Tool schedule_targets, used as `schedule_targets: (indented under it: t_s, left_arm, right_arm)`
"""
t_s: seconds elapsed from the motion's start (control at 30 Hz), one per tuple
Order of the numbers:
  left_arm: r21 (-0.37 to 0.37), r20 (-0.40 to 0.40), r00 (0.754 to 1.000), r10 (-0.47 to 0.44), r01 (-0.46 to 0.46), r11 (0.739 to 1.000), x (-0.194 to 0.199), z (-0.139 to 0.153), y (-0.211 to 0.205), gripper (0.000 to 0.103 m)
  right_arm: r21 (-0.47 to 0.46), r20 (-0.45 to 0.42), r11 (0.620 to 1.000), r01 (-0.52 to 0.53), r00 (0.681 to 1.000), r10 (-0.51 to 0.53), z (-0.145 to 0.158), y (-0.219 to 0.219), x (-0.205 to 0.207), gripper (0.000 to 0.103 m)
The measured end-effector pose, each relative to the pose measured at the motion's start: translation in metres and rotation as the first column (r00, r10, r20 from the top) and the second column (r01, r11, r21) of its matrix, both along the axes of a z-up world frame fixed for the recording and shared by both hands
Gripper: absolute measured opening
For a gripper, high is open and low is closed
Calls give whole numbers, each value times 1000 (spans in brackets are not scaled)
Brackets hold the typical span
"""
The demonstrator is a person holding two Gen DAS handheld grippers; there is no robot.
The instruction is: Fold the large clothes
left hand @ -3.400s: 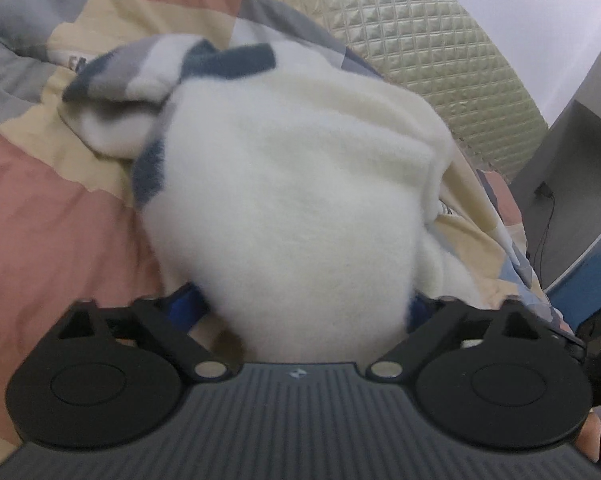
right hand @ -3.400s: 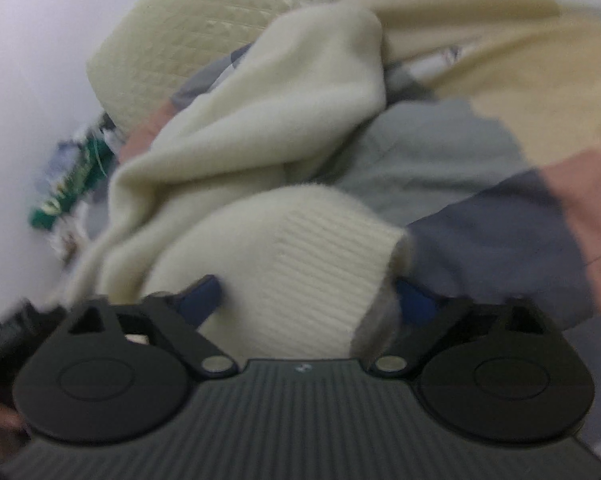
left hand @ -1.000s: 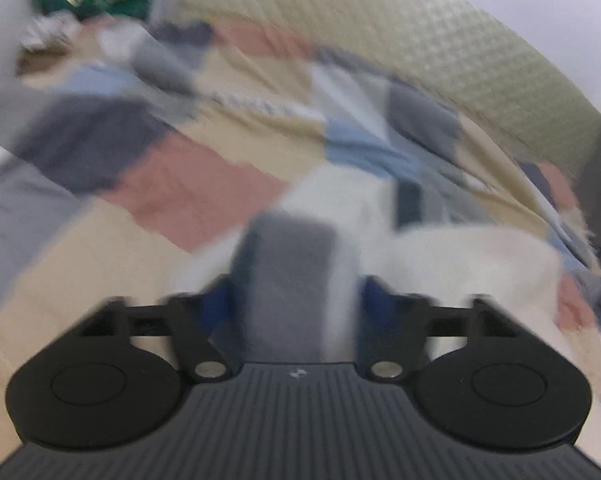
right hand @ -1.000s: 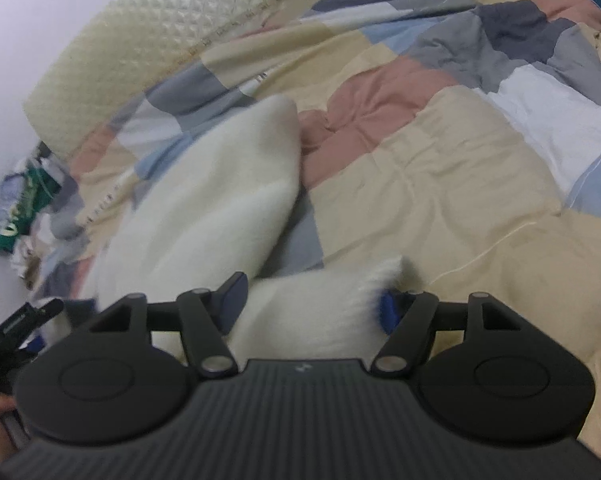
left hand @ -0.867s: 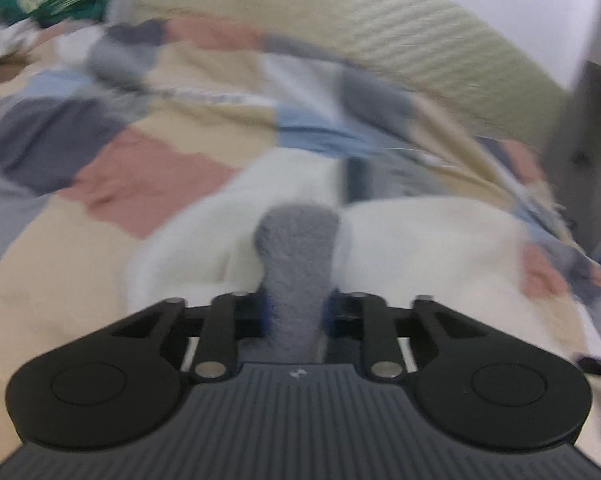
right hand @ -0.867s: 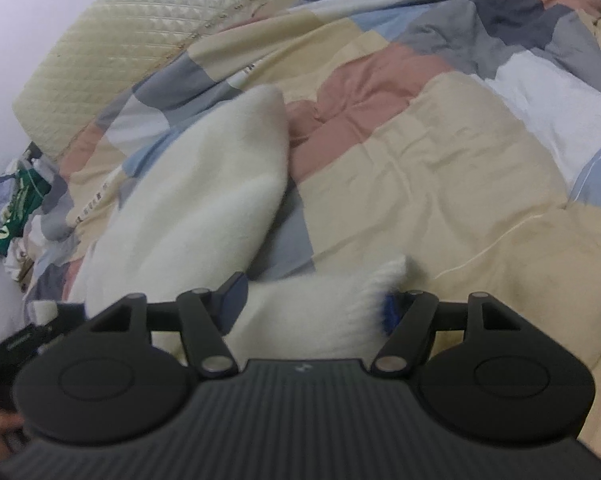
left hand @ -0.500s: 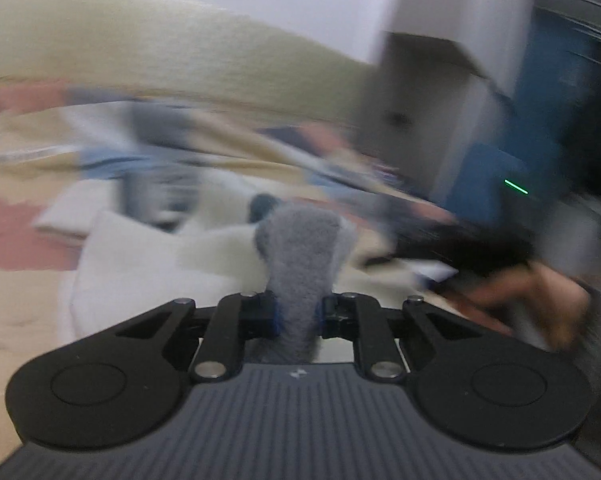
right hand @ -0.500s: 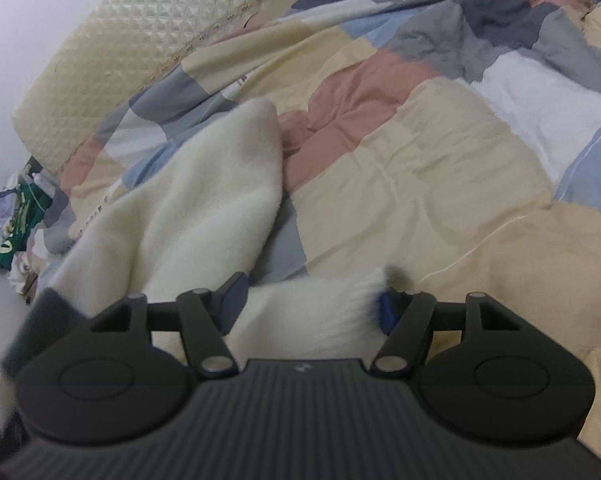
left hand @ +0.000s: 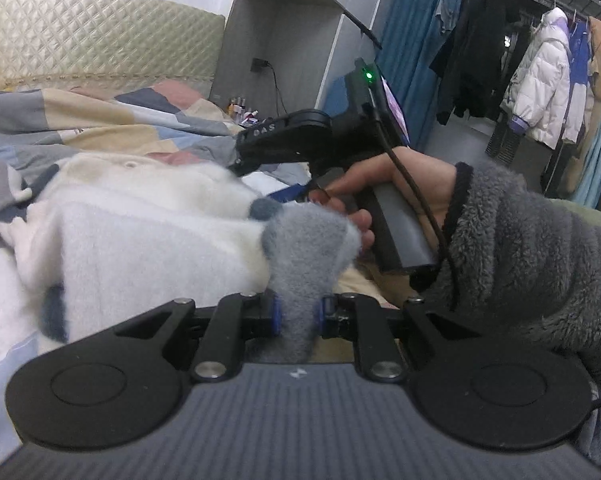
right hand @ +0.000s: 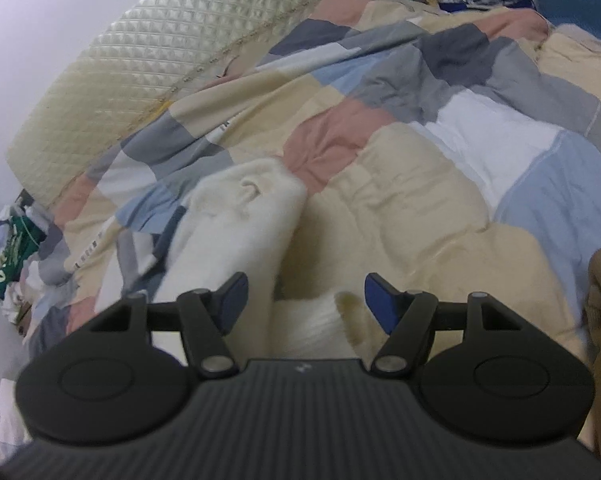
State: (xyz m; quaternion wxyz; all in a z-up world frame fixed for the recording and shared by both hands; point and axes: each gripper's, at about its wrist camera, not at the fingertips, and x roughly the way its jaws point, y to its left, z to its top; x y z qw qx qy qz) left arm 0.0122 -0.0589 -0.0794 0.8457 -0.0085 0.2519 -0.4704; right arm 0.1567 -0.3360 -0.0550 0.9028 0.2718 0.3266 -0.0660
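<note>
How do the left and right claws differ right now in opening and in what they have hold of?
The left claw is nearly shut, clamped on the sweater's grey cuff; the right claw stands wide open, its pads clear of the cream knit lying between them. The left claw faces the hand holding the other device; the right claw looks down over the quilt. Both are at the same cream sweater.

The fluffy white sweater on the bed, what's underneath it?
The fluffy white sweater lies on a patchwork quilt of beige, pink, grey and blue patches. Whatever sits directly beneath the sweater is covered.
</note>
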Motion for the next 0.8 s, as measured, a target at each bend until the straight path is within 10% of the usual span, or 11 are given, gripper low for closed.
schedule_targets:
  t_s: [0.33,0.47,0.7,0.8]
  left_arm:
    - [-163,-51,992,117,-124,979,51,20,25,18]
    - [-271,-93,966,242,-258,927,73,33,65,18]
    - [-362,-217,845,489,-535,763,116,40,164,17]
    - [-350,-225,833,506,-554,755,122,37,175,17]
  right_arm:
    - [47,-16,999,10,1000,-9,-6,-5,-1,68]
    - [53,-9,999,1,1000,0,-5,-4,-2,68]
    - [35,-5,999,-8,1000,8,-5,-4,0,68]
    - [48,7,999,-16,1000,16,-4,-2,1,68]
